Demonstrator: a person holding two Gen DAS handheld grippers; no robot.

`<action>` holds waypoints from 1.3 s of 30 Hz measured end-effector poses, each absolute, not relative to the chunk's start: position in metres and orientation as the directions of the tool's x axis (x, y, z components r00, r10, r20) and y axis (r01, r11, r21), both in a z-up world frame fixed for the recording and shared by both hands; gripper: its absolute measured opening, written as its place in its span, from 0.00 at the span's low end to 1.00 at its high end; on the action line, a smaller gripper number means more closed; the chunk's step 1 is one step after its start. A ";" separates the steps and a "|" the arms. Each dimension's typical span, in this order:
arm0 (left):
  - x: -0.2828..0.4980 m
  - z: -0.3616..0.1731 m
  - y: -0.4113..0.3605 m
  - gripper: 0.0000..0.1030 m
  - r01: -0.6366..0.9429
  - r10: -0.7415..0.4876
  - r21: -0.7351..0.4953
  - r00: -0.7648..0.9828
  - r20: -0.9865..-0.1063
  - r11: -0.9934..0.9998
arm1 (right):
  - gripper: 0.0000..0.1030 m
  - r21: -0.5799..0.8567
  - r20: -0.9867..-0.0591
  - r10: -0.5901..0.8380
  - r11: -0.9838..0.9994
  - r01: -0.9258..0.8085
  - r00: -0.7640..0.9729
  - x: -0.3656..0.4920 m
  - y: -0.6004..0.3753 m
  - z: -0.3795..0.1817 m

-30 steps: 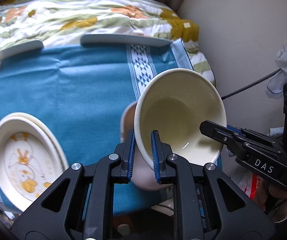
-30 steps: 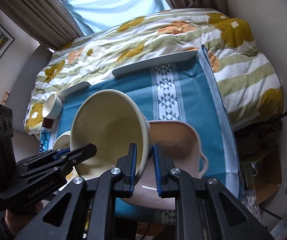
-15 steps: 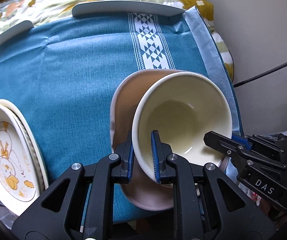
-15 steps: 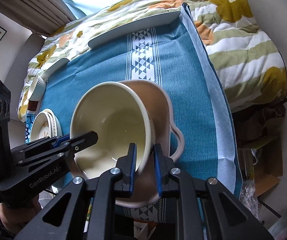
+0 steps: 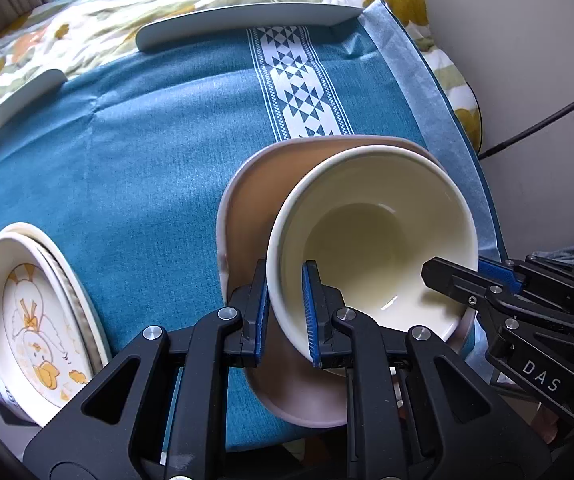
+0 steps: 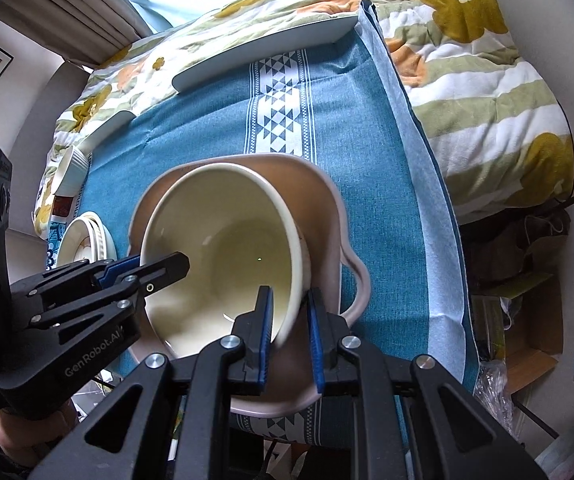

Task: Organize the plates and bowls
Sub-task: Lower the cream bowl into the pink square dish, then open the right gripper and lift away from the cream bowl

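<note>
I had both sets of jaws pinching opposite sides of the cream bowl's rim, left gripper and right gripper, with it tilted inside the pink dish directly beneath.

Glossy glazed cream bowl sits in matt pink dish on woven cloth.

Blue cloth bare mid-table — duck plates left.
</note>
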State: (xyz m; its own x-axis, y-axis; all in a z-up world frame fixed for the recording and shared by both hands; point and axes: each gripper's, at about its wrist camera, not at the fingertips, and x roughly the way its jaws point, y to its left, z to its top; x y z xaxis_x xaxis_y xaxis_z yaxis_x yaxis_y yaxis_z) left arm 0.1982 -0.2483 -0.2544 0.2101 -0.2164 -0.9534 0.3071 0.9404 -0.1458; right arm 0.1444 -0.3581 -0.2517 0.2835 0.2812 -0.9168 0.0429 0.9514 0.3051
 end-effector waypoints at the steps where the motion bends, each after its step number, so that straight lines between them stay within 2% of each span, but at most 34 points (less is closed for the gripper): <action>1: 0.198 -0.254 -0.249 0.13 0.309 -0.214 -0.143 0.211 -0.954 0.940 | 0.15 0.299 -0.918 0.277 0.953 0.040 0.283 0.145 -0.358 -0.251; 29: 0.175 -0.228 -0.236 0.13 0.285 -0.238 -0.151 0.301 -0.923 0.947 | 0.15 0.234 -0.932 0.226 0.972 -0.008 0.284 0.135 -0.344 -0.246; 39: 0.165 -0.211 -0.218 0.13 0.252 -0.254 -0.172 0.343 -0.904 0.952 | 0.15 0.298 -0.908 0.287 0.955 -0.012 0.304 0.137 -0.341 -0.249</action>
State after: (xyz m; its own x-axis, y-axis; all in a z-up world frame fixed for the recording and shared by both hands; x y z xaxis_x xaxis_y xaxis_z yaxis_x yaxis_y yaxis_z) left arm 0.1653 -0.2181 -0.2113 0.3434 -0.2541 -0.9042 0.2518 0.9524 -0.1720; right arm 0.1370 -0.3406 -0.2493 0.3042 0.2870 -0.9083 -0.0121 0.9546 0.2976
